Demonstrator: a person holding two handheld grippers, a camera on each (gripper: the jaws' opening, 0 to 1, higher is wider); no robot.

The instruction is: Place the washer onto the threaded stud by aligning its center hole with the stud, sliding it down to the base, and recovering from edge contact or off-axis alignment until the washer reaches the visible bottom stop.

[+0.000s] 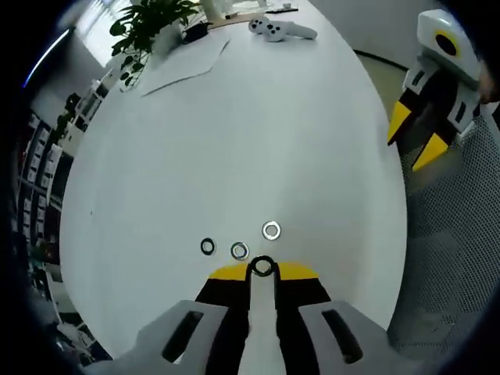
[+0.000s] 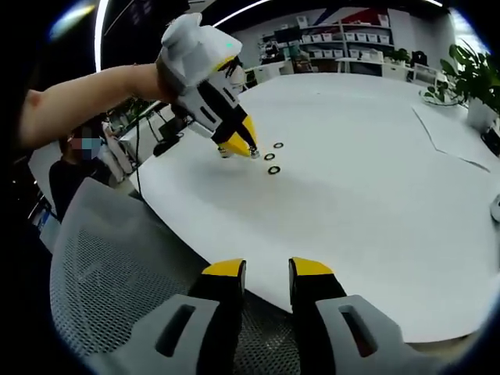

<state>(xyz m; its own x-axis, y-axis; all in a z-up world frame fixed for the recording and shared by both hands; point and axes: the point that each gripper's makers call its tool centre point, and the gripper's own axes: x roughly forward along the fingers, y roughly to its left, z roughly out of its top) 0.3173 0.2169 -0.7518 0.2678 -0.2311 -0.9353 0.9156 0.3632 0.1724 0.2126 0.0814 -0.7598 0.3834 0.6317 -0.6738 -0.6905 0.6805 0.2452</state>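
My left gripper (image 1: 262, 273) is down on the white table (image 1: 234, 141), its yellow-tipped jaws shut on a dark washer (image 1: 262, 267) at their ends. Just beyond the tips three more ring-shaped washers lie flat in a loose row: a dark one (image 1: 207, 247), a shiny one (image 1: 239, 250) and another shiny one (image 1: 271, 230). In the right gripper view the left gripper (image 2: 251, 153) is held by a bare arm, tips touching the table beside the three rings (image 2: 270, 157). My right gripper (image 2: 267, 272) is open and holds nothing, hovering off the table's near edge; it also appears as the right gripper (image 1: 412, 141).
A potted plant (image 1: 148, 23), a sheet of paper (image 1: 183, 66) and a white game controller (image 1: 277, 30) sit at the table's far end. A grey mesh chair (image 2: 117, 273) stands under my right gripper. A seated person (image 2: 74, 172) and shelving (image 2: 344, 39) are beyond the table.
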